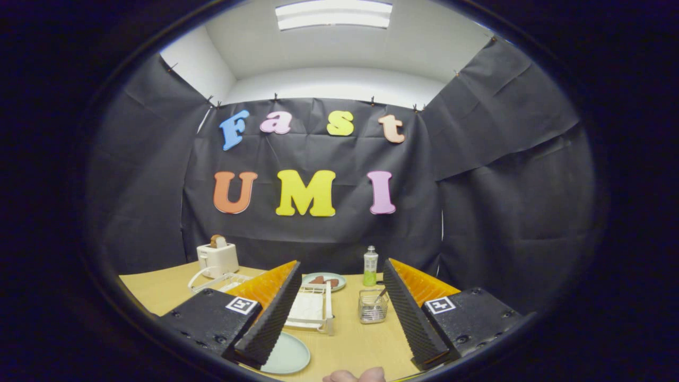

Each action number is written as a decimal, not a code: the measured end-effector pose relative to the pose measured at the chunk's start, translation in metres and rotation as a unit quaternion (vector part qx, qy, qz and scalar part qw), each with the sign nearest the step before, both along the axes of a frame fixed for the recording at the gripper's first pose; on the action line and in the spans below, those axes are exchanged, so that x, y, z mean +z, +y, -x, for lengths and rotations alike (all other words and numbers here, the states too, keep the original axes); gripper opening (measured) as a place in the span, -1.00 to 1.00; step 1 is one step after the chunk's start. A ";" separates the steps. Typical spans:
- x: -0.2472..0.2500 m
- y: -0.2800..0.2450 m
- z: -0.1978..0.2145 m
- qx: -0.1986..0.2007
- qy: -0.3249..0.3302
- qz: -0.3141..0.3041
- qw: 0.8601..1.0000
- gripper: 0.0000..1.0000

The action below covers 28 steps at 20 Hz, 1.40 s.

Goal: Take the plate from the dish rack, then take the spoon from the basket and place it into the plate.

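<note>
My gripper [339, 318] is open, its two fingers spread wide above the wooden table [360, 339], with nothing between them. A pale green plate [286, 354] lies flat on the table beside the left fingertip, partly hidden by it. The white dish rack [310, 307] stands just ahead, between the fingers and toward the left one. A small wire basket [372, 307] sits close to the right finger, with a spoon handle [381, 294] sticking up out of it.
A white toaster [217, 257] with bread in it stands at the back left. A second plate [324, 280] holding brown food lies behind the rack, and a green bottle [370, 267] stands beside it. A person's fingers [354, 375] rest at the table's near edge.
</note>
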State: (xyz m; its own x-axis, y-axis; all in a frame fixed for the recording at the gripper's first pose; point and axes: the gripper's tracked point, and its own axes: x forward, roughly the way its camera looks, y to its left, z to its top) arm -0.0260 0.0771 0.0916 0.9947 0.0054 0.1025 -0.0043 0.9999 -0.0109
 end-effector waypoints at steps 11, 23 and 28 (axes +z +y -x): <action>0.003 -0.001 0.002 -0.004 -0.004 -0.004 1.000 0.98; 0.006 0.001 0.007 -0.005 -0.011 -0.005 1.000 0.98; 0.004 -0.017 -0.018 0.010 0.003 -0.018 1.000 1.00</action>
State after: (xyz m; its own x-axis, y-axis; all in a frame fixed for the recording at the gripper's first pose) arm -0.0078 0.0604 0.0956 0.9949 0.0222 0.0980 -0.0248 0.9994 0.0249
